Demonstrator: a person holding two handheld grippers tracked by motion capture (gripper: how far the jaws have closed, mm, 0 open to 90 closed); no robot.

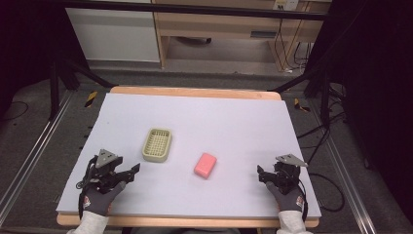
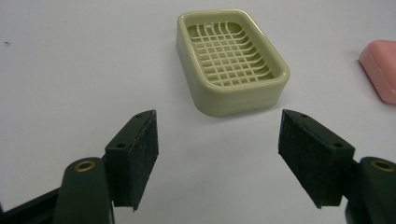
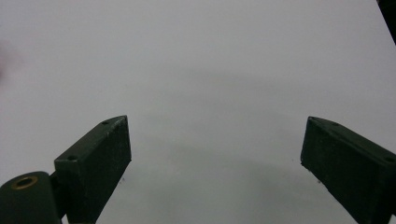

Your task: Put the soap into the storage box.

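Note:
A pale green soap dish with a lattice floor lies on the white table, left of centre. To its right lies a pink bar of soap, flat on the table. My left gripper rests near the front left edge in a gloved hand, open and holding nothing. In the left gripper view its jaws stand apart just short of the soap dish, with the soap at the right edge. My right gripper sits at the front right, open over bare table.
The table's wooden rim shows at the back and front. Beyond it stand a wooden shelf unit and black stand legs. Cables lie on the floor to the right.

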